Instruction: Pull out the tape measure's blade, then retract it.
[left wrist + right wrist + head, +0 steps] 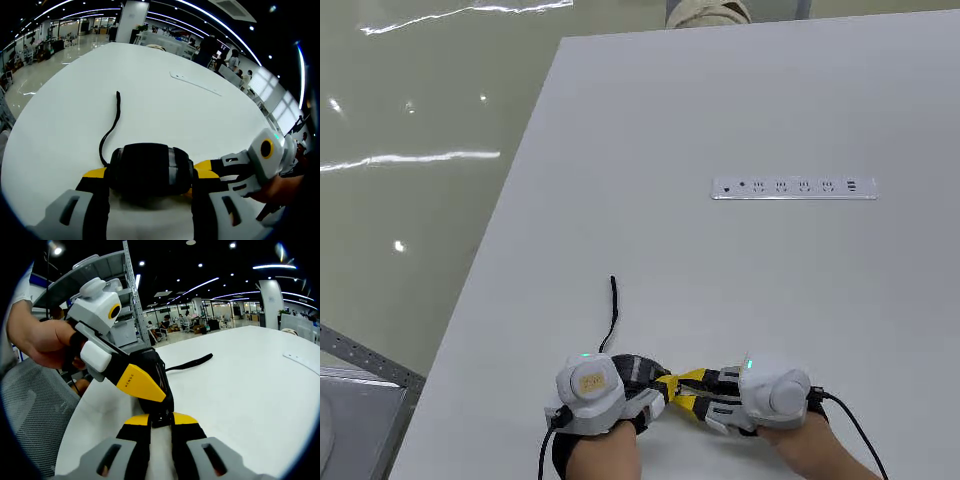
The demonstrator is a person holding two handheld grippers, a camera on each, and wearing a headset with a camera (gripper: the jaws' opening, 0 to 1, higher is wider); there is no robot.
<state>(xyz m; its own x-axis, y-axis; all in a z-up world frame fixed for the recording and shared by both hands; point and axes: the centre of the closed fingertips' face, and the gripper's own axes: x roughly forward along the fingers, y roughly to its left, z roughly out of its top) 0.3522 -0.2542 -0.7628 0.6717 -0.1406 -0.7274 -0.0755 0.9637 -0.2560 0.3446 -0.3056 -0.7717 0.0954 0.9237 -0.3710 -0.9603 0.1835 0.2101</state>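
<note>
Near the table's front edge, your left hand-held gripper clamps the tape measure; your right hand-held gripper pinches, seemingly, its blade tip.

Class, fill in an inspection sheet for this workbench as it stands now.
Surface: white table, flat and plain.
Job's things: black tape measure, no drawn-out blade seen; its strap lies loose on the table.
Clutter: white power strip.
Grippers: left claw shut on the tape measure's case; right claw shut at its lower edge.
Cables: left cable and right cable trail towards the person.
Surroundings: glossy floor, metal shelving, distant office.
</note>
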